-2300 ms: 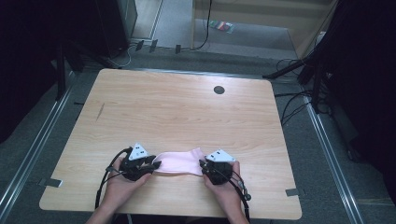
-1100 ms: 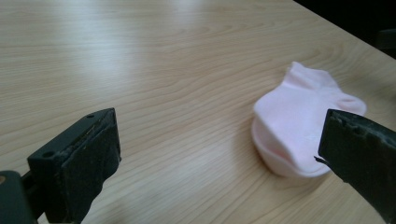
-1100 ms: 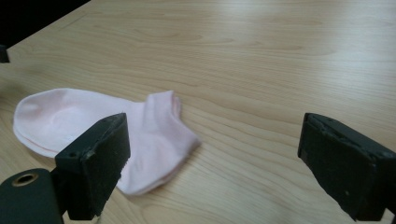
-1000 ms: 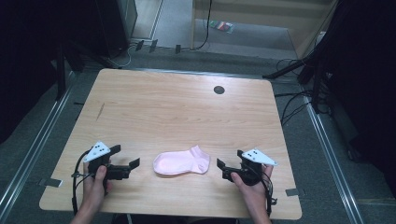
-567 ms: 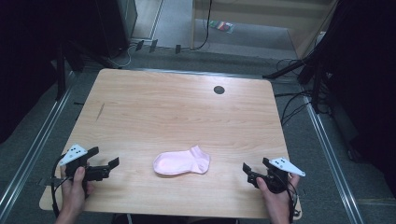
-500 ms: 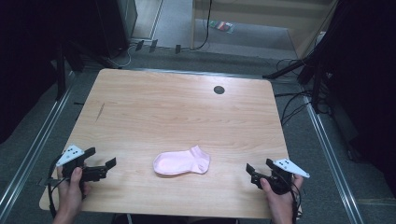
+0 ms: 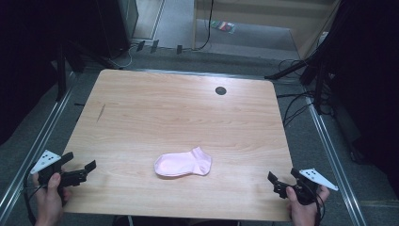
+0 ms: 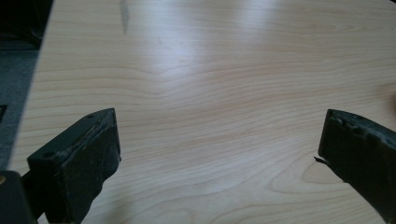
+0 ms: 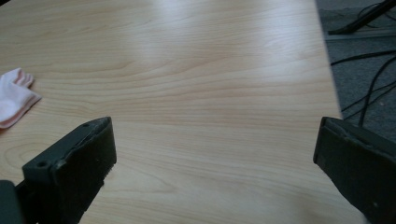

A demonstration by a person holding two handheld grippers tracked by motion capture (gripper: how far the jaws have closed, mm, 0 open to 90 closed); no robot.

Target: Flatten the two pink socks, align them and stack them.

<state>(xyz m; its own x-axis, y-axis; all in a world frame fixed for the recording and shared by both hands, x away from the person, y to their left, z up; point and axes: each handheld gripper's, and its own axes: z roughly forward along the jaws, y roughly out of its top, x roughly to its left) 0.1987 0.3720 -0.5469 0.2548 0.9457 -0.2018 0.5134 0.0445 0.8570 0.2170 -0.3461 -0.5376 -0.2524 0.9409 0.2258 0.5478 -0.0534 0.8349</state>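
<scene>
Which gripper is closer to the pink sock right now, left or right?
Left, but only slightly. The left gripper is open near the table's front left corner; the right gripper is open near the front right corner. The pink sock lies flat between them, touching neither.

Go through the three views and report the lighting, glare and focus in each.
High view: the table is evenly lit while the surroundings fall into deep black; the pink sock is fairly sharp. Left gripper view: a pale sheen of glare crosses the far wood, and the near black jaws are soft. Right gripper view: similar glare on the far wood, the jaws blurred, and the sock slightly washed out at the left edge.
</scene>
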